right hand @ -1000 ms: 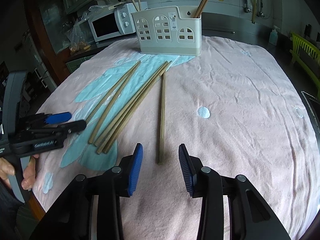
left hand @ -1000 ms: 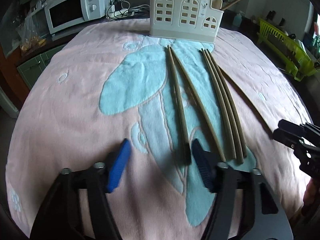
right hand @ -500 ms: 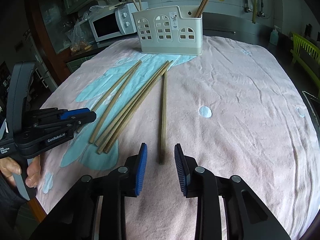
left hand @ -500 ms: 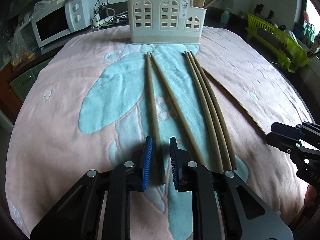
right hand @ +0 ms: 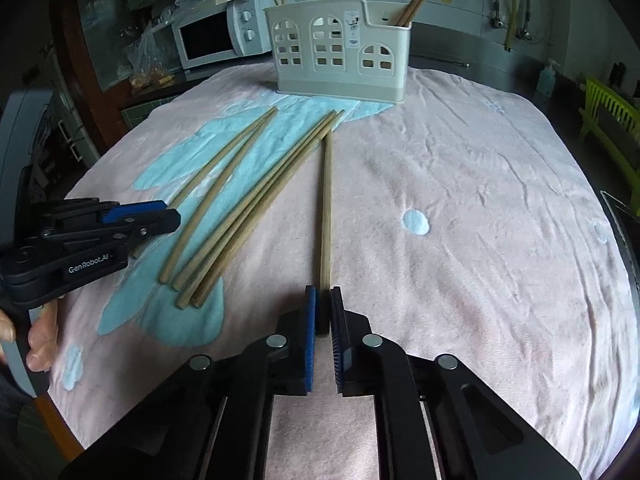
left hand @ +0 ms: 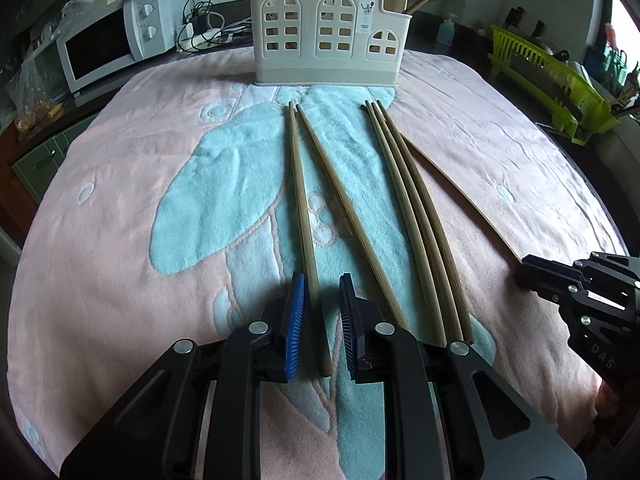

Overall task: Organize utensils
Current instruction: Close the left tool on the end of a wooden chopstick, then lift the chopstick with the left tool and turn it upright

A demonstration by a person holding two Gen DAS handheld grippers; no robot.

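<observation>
Left wrist view: six chopsticks (left hand: 416, 216) lie on the towel-covered bench (left hand: 120, 240), few already in the caddy (left hand: 328, 36). Left gripper (left hand: 322, 312) straddles the leftmost, jaws apart; right gripper (right hand: 322, 312) pinches the rightmost chopstick (right hand: 327, 208).

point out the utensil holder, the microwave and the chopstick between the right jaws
utensil holder (right hand: 340, 64), right wrist view, front wall below the middle arched window
microwave (right hand: 200, 40), right wrist view, dark door glass
chopstick (right hand: 326, 208), right wrist view, mid shaft on the pink towel
</observation>
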